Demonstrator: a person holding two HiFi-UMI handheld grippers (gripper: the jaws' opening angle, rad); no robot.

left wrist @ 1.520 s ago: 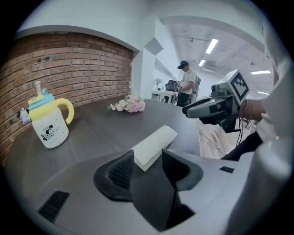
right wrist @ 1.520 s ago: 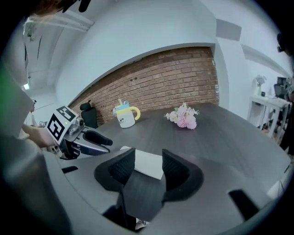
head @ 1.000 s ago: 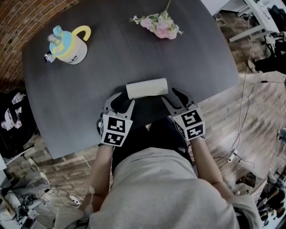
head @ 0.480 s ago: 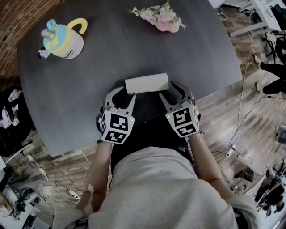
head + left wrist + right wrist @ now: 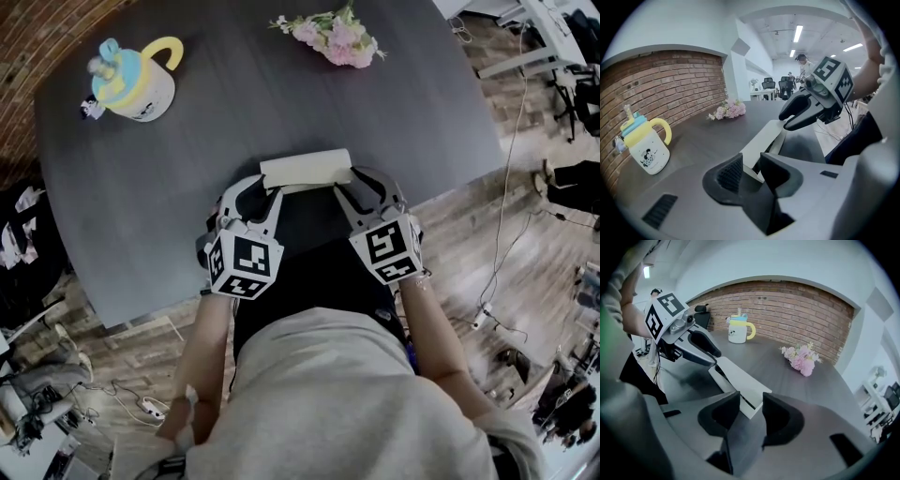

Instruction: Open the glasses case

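The white glasses case (image 5: 305,169) lies across the dark table (image 5: 422,112), close to its near edge. A dark seam runs along the case (image 5: 761,143) in both gripper views. My left gripper (image 5: 261,195) is at its left end, my right gripper (image 5: 361,183) at its right end. In the left gripper view the case's end sits between the closing jaws of the left gripper (image 5: 751,171). The right gripper (image 5: 751,411) is also closing, with the other end of the case (image 5: 736,378) in its gap. On both, the pads stand close on either side without visibly pressing.
A yellow and blue child's cup (image 5: 141,86) stands at the table's far left. A bunch of pink flowers (image 5: 333,42) lies at the far edge. The person's body is right at the near edge, with wooden floor and cables to the right.
Both grippers have moved in to the case's ends, rolled a little, and their jaws have narrowed around it. The case now shows a flatter top and a seam instead of a rounded side.
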